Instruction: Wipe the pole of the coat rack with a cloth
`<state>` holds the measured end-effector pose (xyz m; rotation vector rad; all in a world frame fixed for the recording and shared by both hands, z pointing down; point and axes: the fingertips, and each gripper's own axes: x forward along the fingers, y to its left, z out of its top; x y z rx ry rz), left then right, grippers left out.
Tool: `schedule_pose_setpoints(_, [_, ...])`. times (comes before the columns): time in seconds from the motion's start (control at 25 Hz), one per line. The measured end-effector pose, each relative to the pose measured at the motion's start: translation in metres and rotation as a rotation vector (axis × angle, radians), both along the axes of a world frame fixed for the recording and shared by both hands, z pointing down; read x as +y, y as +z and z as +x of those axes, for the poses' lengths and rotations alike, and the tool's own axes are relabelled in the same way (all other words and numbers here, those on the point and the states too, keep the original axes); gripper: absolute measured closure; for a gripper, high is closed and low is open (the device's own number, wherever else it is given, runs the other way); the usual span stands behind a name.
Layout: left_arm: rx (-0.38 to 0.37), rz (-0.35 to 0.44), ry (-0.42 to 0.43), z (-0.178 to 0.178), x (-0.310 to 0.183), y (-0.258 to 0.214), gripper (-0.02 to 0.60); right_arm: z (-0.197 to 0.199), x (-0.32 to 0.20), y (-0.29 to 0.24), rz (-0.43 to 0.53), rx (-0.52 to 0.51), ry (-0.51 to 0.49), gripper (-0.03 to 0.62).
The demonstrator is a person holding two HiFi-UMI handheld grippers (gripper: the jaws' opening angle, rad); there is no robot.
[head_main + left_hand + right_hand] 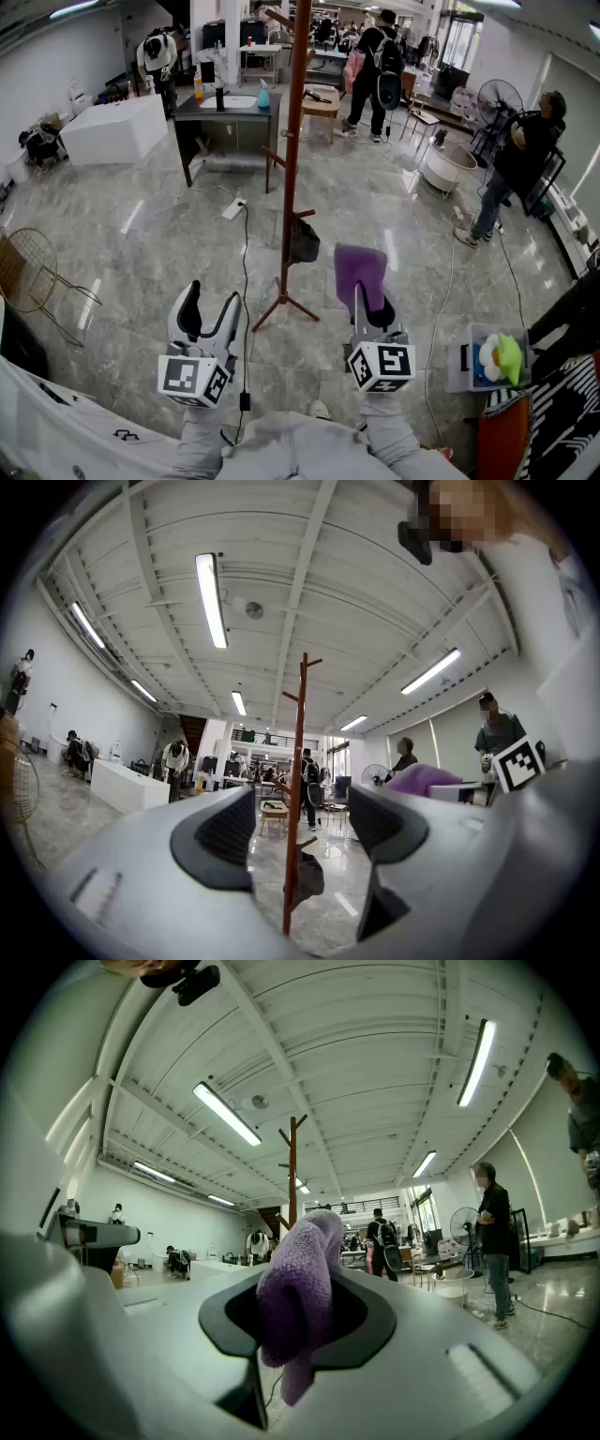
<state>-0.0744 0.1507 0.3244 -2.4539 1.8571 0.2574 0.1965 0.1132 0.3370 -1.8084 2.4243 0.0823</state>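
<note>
A tall brown wooden coat rack [292, 141] stands on the grey floor ahead of me, with short pegs and splayed feet; a dark item [304, 240] hangs low on it. The left gripper view shows its pole [297, 789] between the jaws, some way off. My left gripper [210, 311] is open and holds nothing, left of the rack's base. My right gripper [372, 307] is shut on a purple cloth [361, 273], which bunches up between the jaws [300, 1288]. Both grippers stay short of the pole.
A white power strip and black cable [245, 272] run along the floor left of the rack. Behind stand a sink table [228, 108] and a white box [114, 128]. A wire chair [33, 272] is left, a bin [485, 356] right. People [521, 155] stand farther back.
</note>
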Motion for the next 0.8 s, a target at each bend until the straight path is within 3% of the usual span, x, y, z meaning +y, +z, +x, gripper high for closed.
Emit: schedule_pose_setpoints(0.8, [0.015,0.006,0.032,-0.024,-0.022,0.005,0.244,-0.024,-0.019,-0.002,-0.006,-0.01,0.018,0.51])
